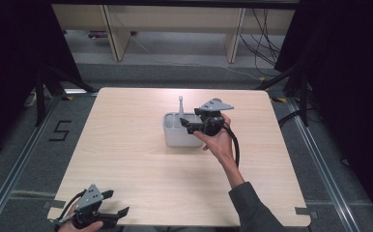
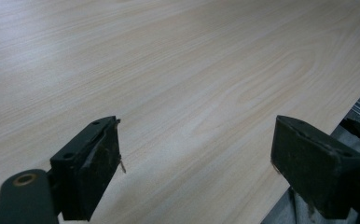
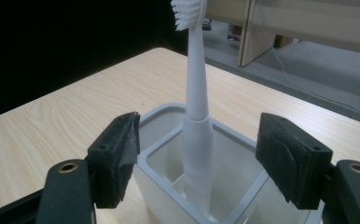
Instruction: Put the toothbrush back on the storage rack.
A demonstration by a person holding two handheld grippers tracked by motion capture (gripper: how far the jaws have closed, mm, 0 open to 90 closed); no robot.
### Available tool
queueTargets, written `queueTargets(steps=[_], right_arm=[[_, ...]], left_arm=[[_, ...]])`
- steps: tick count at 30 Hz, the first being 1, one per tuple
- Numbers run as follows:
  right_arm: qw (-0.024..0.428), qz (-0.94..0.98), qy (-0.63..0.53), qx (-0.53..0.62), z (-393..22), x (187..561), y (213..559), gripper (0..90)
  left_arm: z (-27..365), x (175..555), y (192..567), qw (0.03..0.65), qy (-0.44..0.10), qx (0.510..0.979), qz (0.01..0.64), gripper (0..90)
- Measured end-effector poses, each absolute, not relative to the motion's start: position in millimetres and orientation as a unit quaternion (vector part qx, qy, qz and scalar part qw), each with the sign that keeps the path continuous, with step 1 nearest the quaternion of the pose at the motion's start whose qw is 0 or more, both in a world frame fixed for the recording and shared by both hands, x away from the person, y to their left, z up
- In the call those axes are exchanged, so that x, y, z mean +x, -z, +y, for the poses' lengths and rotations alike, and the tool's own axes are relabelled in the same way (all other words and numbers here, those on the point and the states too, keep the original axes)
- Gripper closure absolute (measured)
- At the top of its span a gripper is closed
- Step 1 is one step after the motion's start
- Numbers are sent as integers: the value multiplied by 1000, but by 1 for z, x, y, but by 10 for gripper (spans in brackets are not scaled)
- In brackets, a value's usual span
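Observation:
A white toothbrush (image 3: 196, 107) stands upright, bristles up, in one compartment of a pale grey divided holder (image 3: 164, 114). In the high view the toothbrush (image 1: 180, 105) rises from the far left part of the holder (image 1: 176, 137) at mid table. My right gripper (image 1: 190, 124) hovers over the holder's right side, open; in its own view the gripper (image 3: 197, 163) has a jaw on each side of the toothbrush handle, not touching it. My left gripper (image 1: 116, 203) rests at the table's near left corner, open and empty, also seen as (image 2: 194, 175) above bare wood.
The light wooden table (image 1: 141, 164) has its near edge close to the left gripper. Beyond the far edge stand wooden furniture legs (image 1: 114, 34) and loose cables (image 1: 264, 43) on a grey floor. Black curtains flank both sides.

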State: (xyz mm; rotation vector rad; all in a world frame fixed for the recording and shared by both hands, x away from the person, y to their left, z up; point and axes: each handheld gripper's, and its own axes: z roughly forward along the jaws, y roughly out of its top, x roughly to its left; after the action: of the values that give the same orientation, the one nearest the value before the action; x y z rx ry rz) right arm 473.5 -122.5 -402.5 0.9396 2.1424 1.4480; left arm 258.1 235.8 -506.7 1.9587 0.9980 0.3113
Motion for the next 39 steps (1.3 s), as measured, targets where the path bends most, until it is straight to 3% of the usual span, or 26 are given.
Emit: queueTargets(steps=[39], right_arm=[[176, 773, -516, 325, -135, 440, 403, 264]], left_arm=[[236, 258, 506, 442, -128, 793, 400, 149]])
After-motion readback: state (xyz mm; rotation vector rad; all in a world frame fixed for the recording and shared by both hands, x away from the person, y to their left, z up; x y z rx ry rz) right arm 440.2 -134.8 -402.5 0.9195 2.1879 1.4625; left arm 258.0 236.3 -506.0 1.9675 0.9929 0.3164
